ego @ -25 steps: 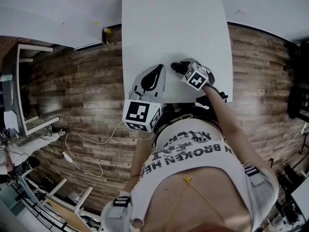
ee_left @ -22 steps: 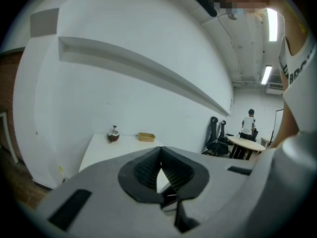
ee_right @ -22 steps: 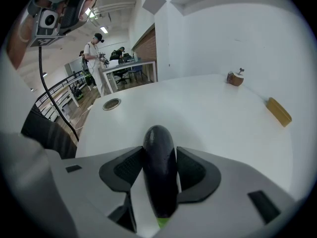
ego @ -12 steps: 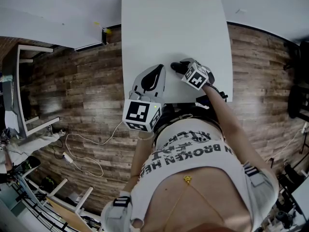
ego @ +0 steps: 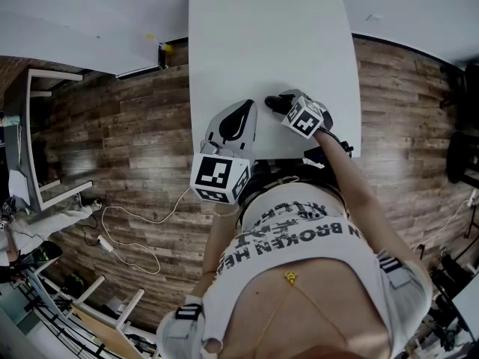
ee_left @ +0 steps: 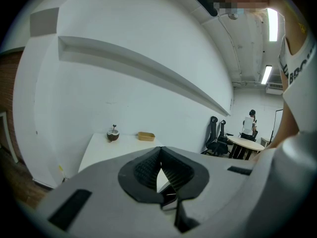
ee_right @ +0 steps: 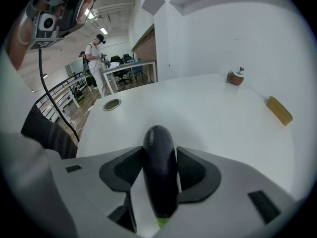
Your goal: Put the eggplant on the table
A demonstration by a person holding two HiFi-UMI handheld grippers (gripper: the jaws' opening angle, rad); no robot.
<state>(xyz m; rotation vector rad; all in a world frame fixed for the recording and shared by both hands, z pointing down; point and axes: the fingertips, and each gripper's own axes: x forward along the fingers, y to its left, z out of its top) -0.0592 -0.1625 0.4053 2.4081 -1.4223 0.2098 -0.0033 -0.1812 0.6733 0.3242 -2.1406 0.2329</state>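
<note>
Mostly the eggplant point(ee_right: 159, 182) sits clamped between the right gripper point(ee_right: 160, 151) jaws over the table point(ee_right: 198, 108); its green stem end is barely visible; left gripper point(ee_left: 159, 155) closed, empty; brown bowl point(ee_right: 235, 77) and yellow tray point(ee_right: 280, 110) stand far off.

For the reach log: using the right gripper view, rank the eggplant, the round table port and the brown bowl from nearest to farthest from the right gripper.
1. eggplant: between the jaws.
2. round port: left side, mid-distance.
3. brown bowl: far end, right.
</note>
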